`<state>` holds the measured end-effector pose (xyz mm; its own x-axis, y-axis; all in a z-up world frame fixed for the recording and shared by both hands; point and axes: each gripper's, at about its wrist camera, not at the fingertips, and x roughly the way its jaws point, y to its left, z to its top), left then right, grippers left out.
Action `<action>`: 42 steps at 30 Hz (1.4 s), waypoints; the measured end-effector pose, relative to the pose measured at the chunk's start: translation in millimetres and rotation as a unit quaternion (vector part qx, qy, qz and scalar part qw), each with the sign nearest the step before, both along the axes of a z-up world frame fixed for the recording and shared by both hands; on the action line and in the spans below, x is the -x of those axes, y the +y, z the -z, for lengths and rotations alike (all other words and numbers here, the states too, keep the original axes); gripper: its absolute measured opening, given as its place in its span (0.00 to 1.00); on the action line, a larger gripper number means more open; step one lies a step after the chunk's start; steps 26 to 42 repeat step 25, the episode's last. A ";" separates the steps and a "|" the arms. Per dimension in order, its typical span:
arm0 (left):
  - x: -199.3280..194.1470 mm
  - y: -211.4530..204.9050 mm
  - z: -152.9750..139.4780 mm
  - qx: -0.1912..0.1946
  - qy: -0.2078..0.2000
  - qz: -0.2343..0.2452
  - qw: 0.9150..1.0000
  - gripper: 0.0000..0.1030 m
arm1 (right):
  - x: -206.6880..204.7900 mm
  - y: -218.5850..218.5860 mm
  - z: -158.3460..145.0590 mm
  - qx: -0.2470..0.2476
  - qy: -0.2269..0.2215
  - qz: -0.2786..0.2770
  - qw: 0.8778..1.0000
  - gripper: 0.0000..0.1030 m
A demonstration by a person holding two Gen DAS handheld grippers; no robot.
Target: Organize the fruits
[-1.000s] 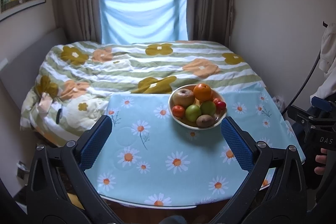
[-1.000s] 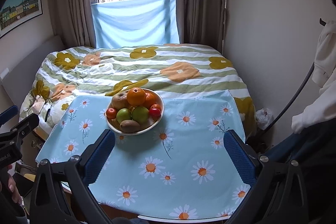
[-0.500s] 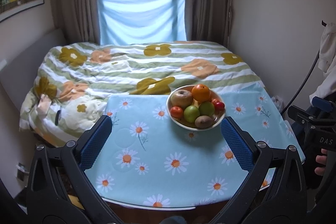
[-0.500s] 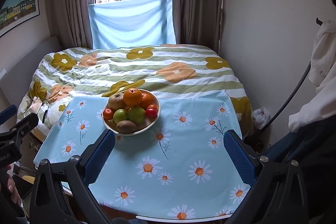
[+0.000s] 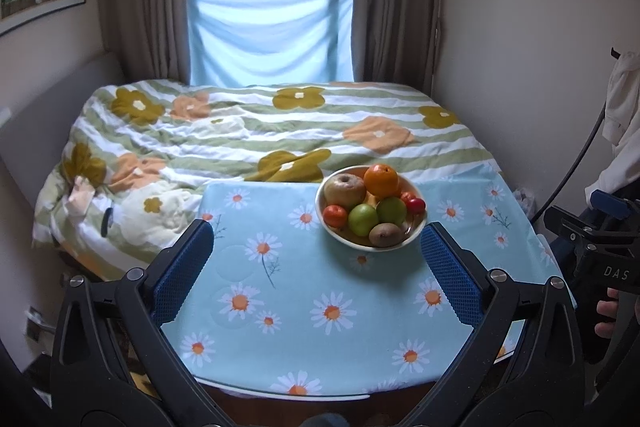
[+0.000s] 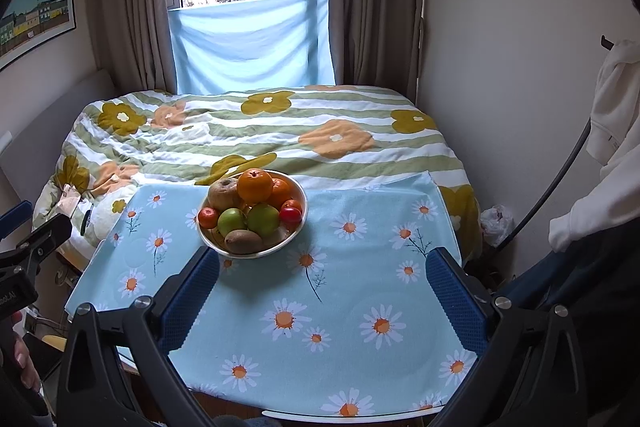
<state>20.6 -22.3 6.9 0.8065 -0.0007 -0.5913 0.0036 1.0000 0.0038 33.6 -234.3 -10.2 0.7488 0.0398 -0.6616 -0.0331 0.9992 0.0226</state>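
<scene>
Nearest to both cameras, the left gripper [image 5: 316,251] and right gripper [image 6: 322,277] hang wide open, empty, short of the bowl [image 5: 416,223]. Bowl of fruit stands on the desk [image 5: 340,327]; beyond it lies the bed [image 5: 240,131]. Under the fruit perhaps a banana.

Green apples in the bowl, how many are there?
2. The left green apple and the right green apple lie side by side at the front of the bowl, just behind the kiwi. Others may be buried underneath.
</scene>
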 end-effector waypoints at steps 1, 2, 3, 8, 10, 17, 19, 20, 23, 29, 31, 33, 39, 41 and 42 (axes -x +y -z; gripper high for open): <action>0.7 0.9 0.0 -0.002 -0.001 -0.001 1.000 1.00 | 0.0 0.3 -0.3 0.001 -0.001 0.000 1.000 1.00; 1.0 0.6 -0.2 -0.003 -0.002 -0.003 1.000 1.00 | 0.1 1.0 -0.2 0.001 0.000 0.000 1.000 1.00; 0.3 -0.7 -0.6 -0.005 -0.003 -0.004 1.000 1.00 | 0.0 0.7 -0.2 0.001 0.000 0.000 1.000 1.00; 6.5 3.7 -0.7 -0.005 -0.008 -0.006 1.000 1.00 | 0.4 1.5 -0.1 0.000 0.000 0.000 1.000 1.00; 7.0 5.2 -0.8 -0.009 -0.009 -0.009 1.000 1.00 | 0.3 0.7 -0.2 0.000 0.000 0.001 1.000 1.00; 10.1 9.7 1.1 -0.012 -0.011 -0.010 1.000 1.00 | 0.9 1.7 -0.8 0.000 -0.002 0.001 1.000 1.00; 10.0 10.6 0.8 -0.012 -0.013 -0.010 1.000 1.00 | 0.0 1.0 -2.7 0.000 -0.003 0.002 1.000 1.00; 10.1 10.5 0.9 -0.013 -0.014 -0.009 1.000 1.00 | 0.5 2.1 -4.0 0.000 -0.003 0.002 1.000 1.00; 11.1 10.0 1.3 -0.013 -0.016 -0.009 1.000 1.00 | -0.5 2.4 -6.6 0.001 -0.004 0.002 1.000 1.00; 11.3 10.5 1.3 -0.010 -0.017 -0.008 1.000 1.00 | -0.2 2.3 -6.4 0.001 -0.004 0.002 1.000 1.00; 11.3 10.5 1.3 -0.010 -0.017 -0.008 1.000 1.00 | -0.2 2.3 -6.4 0.001 -0.004 0.002 1.000 1.00; 11.3 10.5 1.3 -0.010 -0.017 -0.008 1.000 1.00 | -0.2 2.3 -6.4 0.001 -0.004 0.002 1.000 1.00; 11.3 10.5 1.3 -0.010 -0.017 -0.008 1.000 1.00 | -0.2 2.3 -6.4 0.001 -0.004 0.002 1.000 1.00; 11.3 10.5 1.3 -0.010 -0.017 -0.008 1.000 1.00 | -0.2 2.3 -6.4 0.001 -0.004 0.002 1.000 1.00; 11.3 10.5 1.3 -0.010 -0.017 -0.008 1.000 1.00 | -0.2 2.3 -6.4 0.001 -0.004 0.002 1.000 1.00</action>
